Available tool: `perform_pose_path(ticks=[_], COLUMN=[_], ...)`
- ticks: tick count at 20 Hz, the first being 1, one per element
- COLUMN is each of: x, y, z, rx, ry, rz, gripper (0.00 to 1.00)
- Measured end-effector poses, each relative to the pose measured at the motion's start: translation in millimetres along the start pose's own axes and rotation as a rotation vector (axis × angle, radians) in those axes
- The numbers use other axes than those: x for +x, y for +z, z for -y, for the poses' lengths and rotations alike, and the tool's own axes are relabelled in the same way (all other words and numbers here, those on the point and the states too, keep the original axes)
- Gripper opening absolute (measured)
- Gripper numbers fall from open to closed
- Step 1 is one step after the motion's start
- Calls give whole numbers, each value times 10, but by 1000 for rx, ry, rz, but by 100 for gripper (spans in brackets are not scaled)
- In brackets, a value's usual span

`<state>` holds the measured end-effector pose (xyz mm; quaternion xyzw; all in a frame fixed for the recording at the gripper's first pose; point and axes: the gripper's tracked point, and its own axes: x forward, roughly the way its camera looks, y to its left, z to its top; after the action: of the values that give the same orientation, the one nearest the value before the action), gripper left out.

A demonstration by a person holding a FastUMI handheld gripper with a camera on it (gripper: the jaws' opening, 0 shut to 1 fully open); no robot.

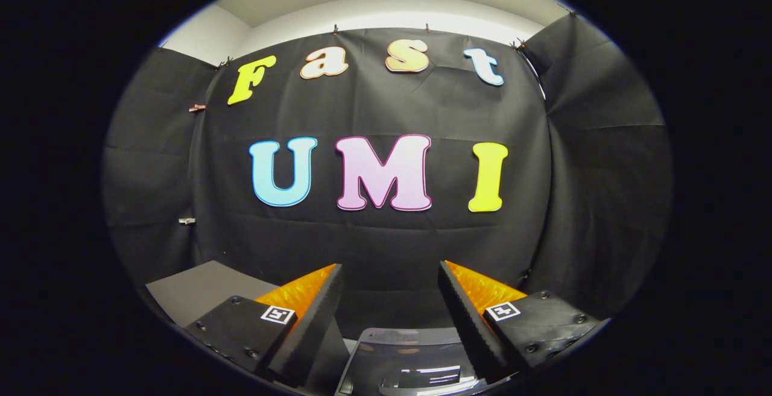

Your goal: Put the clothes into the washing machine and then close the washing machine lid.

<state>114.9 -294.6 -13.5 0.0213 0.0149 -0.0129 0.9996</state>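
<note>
Holding the tongs [391,299] level toward the booth wall, you have them spread wide with nothing between them. Low between the fingers, close under them, lies a glossy panel [410,360] that I take for the washing machine's top; whether its lid is shut I cannot tell. That fits clothes waiting or a finished load, so tilt down and check before committing.
</note>
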Motion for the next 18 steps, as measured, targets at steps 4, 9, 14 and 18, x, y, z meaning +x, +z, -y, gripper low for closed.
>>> perform_pose_path(ticks=[4, 9, 14, 18], x=[5, 6, 8, 8], y=[18, 14, 14, 18], z=[10, 22, 28, 25], rx=[-2, 8, 18, 11], ry=[0, -10, -17, -13], rz=[5, 11, 18, 17], gripper=[99, 99, 99, 99])
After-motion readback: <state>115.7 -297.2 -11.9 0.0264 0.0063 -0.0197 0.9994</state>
